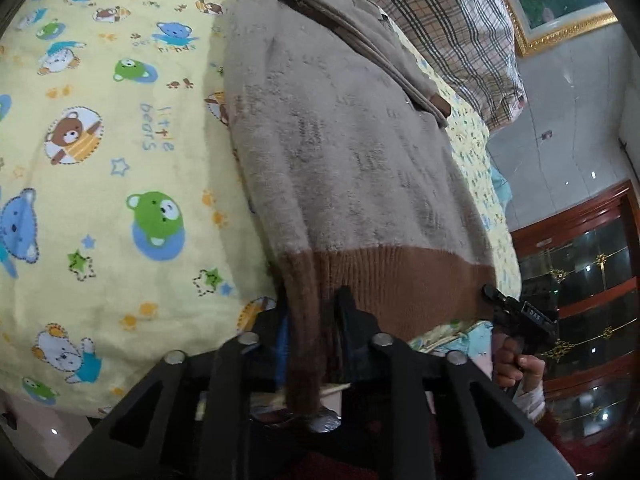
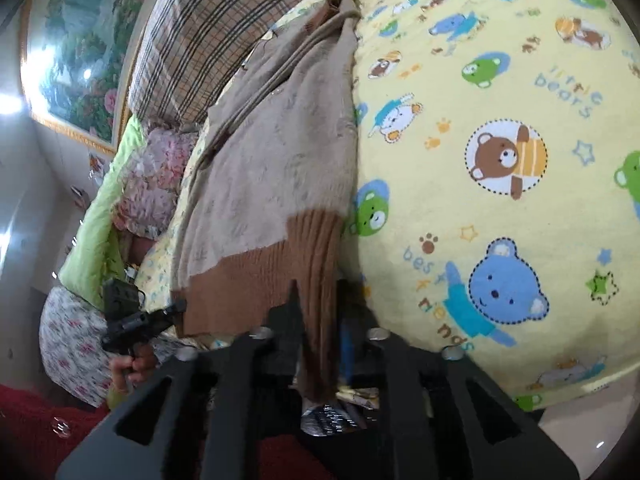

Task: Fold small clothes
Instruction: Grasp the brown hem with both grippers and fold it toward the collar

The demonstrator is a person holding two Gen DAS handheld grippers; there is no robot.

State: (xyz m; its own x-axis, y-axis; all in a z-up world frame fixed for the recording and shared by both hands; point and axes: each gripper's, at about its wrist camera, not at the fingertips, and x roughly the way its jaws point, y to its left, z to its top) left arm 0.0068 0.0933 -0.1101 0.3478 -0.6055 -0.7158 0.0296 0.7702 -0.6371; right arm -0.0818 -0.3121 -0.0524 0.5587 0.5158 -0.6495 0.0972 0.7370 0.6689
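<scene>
Sweater [image 1: 344, 152] lies flat on our bear-print blanket [image 1: 120, 152]; our left gripper [image 1: 308, 320] and right gripper [image 2: 318, 312] each pinch its near brown hem [image 1: 400, 280].

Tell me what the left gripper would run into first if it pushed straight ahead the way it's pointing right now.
The left gripper is already shut on the brown ribbed hem of the sweater. Straight ahead it would likely just push into the sweater's grey body lying on the bear-print blanket, though depth is hard to judge.
</scene>
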